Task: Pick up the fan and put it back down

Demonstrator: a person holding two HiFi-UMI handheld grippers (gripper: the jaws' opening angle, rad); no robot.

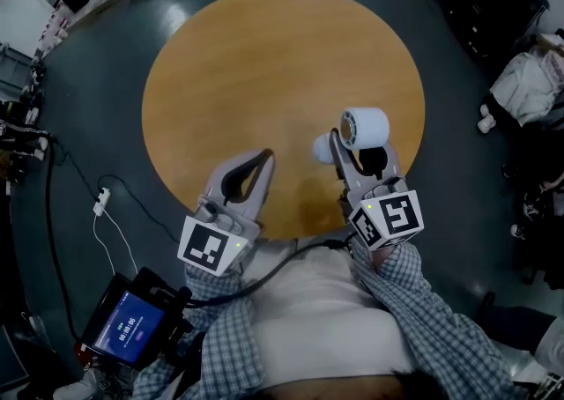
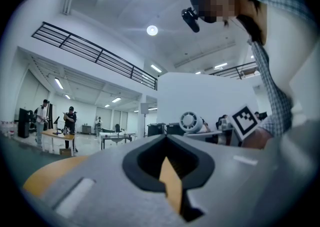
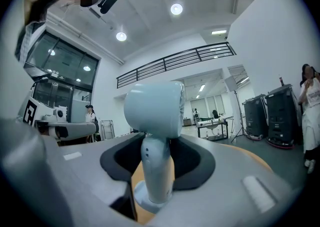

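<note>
1. Table: round and wood-topped. It fills the upper centre of the head view and is set on a dark floor.

2. Fan: small and pale, made up of a drum-shaped head, a short stem and a round base. It is found right of centre in the head view, over the lower right part of the tabletop. In the right gripper view the head is seen just above the jaws, and the stem and base are seen through the opening between them. Whether the base touches the tabletop cannot be told.

3. Right gripper: grey, two-jawed, held level. Its jaws are closed on the fan's stem just under the head and are kept fairly wide apart by it. A marker cube is carried at its rear, next to a checked sleeve.

4. Left gripper: placed lower left of centre in the head view, over the table's near edge and well apart from the fan. Its jaw tips are brought together with nothing between them. Only tabletop is seen through its opening in the left gripper view.

5. Screen: lit blue, in the lower left corner of the head view.
</note>
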